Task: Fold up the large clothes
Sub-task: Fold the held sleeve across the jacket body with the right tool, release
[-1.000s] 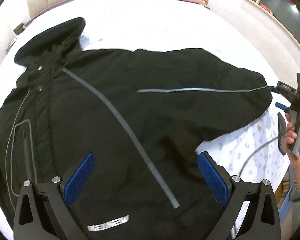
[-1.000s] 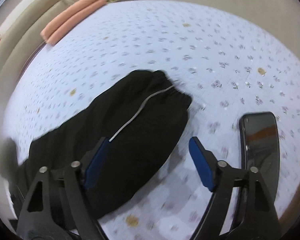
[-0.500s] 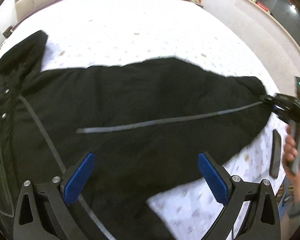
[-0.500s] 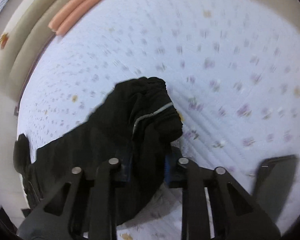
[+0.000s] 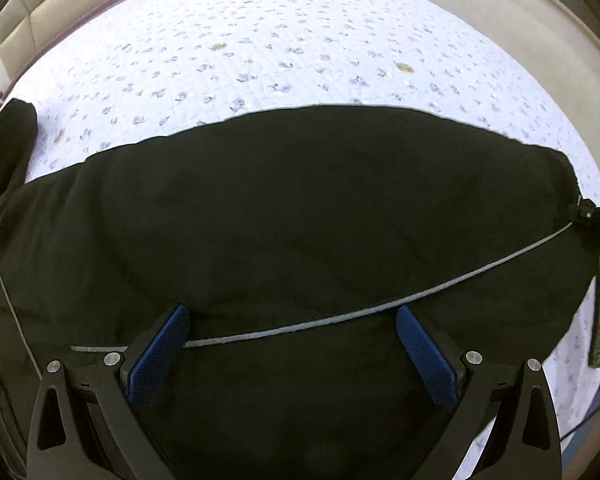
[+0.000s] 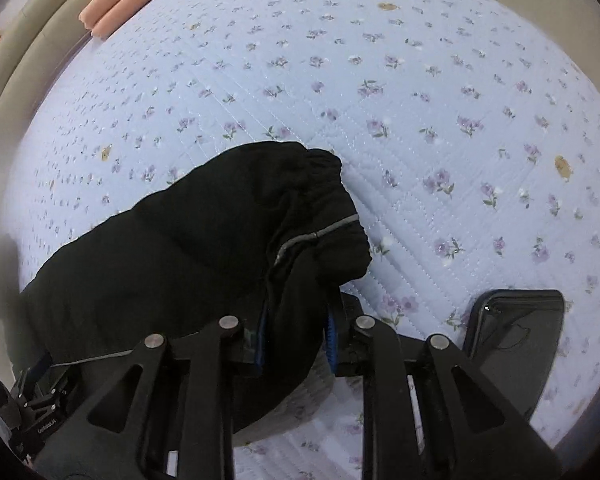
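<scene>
Black jacket [image 5: 300, 208] lies spread across the floral bedspread [image 5: 284, 48] with its sleeve [image 6: 204, 232] stretched out sideways, so I judge the folding barely begun: no fold shows yet, and the sleeve and body are both left to bring in. My right gripper [image 6: 296, 332] is clamped on the sleeve just behind the cuff [image 6: 324, 200], its blue pads nearly together with cloth bunched between them, a phone [image 6: 512, 344] lying just beside it. My left gripper [image 5: 292, 344] hovers wide over the sleeve near the shoulder, grey piping [image 5: 420, 300] running between its fingers [image 5: 158, 354], holding nothing.
</scene>
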### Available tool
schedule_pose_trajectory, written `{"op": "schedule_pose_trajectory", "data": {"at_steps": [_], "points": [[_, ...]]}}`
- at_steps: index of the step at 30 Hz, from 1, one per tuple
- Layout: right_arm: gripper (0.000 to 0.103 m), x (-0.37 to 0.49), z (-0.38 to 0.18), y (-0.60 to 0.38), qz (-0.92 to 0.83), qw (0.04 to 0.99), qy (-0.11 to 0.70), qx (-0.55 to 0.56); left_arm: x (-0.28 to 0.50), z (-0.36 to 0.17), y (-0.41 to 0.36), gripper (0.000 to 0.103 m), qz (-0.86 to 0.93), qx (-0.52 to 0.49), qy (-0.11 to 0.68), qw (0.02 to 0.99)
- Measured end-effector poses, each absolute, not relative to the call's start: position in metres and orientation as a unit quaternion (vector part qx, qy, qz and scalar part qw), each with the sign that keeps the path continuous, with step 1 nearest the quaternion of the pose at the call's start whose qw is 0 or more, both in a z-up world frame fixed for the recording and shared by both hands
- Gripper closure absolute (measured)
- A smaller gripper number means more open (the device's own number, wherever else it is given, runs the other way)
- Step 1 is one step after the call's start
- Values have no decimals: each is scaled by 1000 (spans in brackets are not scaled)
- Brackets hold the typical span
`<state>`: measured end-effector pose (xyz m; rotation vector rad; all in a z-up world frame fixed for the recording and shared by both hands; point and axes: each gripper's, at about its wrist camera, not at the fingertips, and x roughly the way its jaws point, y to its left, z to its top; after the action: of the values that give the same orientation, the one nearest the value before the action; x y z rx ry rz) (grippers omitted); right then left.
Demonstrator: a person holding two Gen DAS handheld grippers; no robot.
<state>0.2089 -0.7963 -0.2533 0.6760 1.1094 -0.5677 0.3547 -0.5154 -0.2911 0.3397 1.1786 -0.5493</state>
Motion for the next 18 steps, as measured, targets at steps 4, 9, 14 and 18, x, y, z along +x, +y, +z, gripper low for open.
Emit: {"op": "schedule_pose_trajectory", "data": {"at_steps": [4,9,14,18], "points": [[87,219,-212,-770,-245,792,492,265,350,-264,-486,0,-257,135,539,791],[89,240,-159,-714,-184,832,463,245,341,-232,-425,0,-251,114,528,803],[91,268,-127,-634,-118,854,459,216,339,-210,-356,0,-206,108,519,822],[91,290,-116,-561,-72,864,465,180,342,-200,-297,0,-177,99,523,828]]}}
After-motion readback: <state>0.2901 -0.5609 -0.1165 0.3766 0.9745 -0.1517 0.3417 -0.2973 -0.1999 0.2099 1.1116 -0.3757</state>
